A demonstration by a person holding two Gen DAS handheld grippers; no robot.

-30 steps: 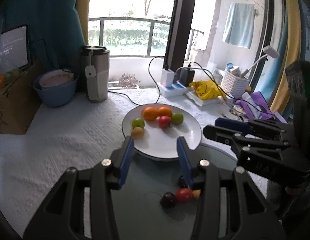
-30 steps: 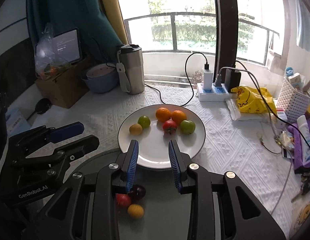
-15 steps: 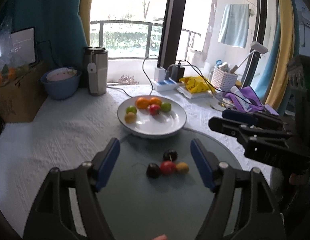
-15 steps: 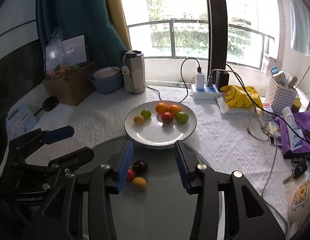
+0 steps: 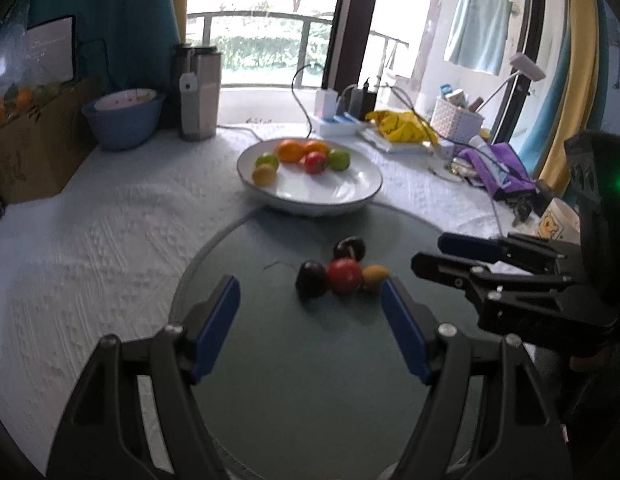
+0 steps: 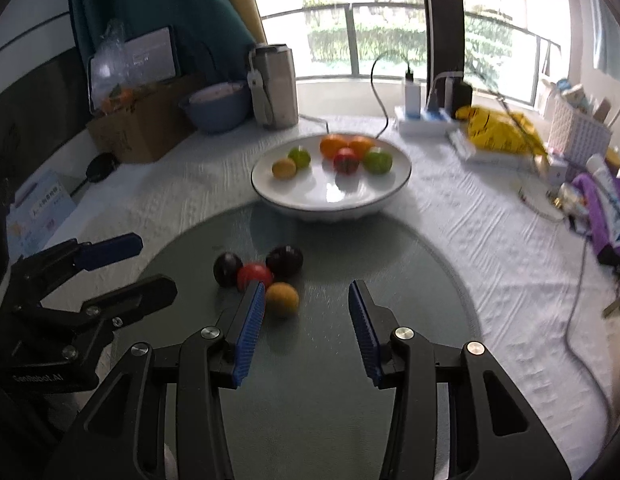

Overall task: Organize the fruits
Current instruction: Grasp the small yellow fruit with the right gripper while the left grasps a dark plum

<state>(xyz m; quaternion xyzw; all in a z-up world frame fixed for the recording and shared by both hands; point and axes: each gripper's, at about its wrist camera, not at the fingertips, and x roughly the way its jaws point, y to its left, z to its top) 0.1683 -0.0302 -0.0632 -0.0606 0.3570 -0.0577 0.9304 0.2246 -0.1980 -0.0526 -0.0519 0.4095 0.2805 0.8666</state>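
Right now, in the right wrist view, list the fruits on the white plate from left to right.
On the white plate: yellow fruit → small green fruit → red fruit → larger green fruit. The two oranges behind overlap the red one, so I leave them out.

A table (image 5: 89,240) under a white textured cloth (image 6: 490,240) carries a round grey-green mat (image 5: 310,360), a white plate (image 6: 330,200), a blue bowl (image 5: 121,128), a steel tumbler (image 6: 275,88), a cardboard box (image 6: 137,136) and a power strip (image 5: 338,126).
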